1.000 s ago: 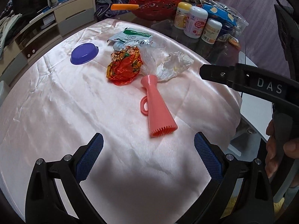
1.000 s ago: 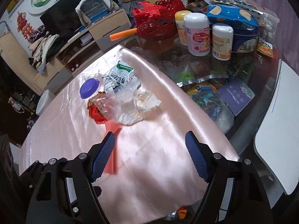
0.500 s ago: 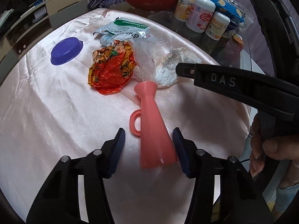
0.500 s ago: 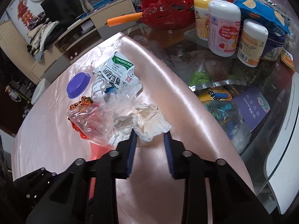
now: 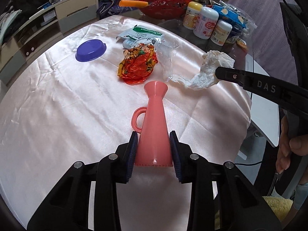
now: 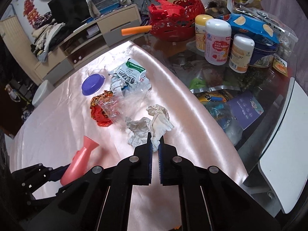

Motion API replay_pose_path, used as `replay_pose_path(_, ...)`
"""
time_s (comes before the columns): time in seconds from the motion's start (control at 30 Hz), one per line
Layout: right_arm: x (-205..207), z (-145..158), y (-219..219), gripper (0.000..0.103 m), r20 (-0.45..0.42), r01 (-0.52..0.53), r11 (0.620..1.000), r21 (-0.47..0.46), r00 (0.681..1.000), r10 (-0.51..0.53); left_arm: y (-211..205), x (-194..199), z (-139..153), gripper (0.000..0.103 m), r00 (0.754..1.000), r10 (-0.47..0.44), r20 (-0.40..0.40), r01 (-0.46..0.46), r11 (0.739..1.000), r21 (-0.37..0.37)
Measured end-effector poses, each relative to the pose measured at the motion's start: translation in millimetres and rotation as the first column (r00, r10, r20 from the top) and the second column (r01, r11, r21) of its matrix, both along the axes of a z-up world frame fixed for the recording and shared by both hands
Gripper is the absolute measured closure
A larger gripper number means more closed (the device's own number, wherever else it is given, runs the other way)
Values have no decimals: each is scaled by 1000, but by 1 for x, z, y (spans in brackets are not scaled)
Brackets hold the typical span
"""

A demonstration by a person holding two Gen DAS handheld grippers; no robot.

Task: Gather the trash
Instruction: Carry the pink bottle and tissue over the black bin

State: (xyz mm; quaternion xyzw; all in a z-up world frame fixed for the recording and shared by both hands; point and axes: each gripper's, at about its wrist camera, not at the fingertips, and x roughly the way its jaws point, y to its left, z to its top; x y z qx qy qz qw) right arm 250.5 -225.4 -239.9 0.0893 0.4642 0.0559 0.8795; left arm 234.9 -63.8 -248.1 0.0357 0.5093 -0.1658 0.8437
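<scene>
- On the pink satin cloth (image 5: 57, 115), left wrist view: the left gripper (image 5: 154, 150) is clamped on the wide base of a pink cone-shaped holder (image 5: 154, 127) lying on its side.
- Beyond its mouth lie an orange wrapper (image 5: 137, 67), clear plastic (image 5: 166, 57), a milk pouch (image 5: 142, 33) and a purple lid (image 5: 90, 50).
- Right wrist view: the right gripper (image 6: 155, 144) pinches a crumpled white tissue (image 6: 159, 123), its 2 pads nearly together.
- The tissue is lifted at the pinched end, beside the clear plastic (image 6: 123, 104).
</scene>
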Motion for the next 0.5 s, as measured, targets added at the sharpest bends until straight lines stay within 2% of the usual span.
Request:
replay_pose_path(0.3, -70, 41, -5, 96, 51, 19, 1000, -19, 999, -18, 9, -58, 38, 71, 999, -7, 50, 8, 1000, -24)
replay_pose_path(0.5, -122, 52, -10, 96, 69, 36, 999, -27, 997, -34, 8, -103, 51, 71, 997, -27, 72, 30, 999, -32)
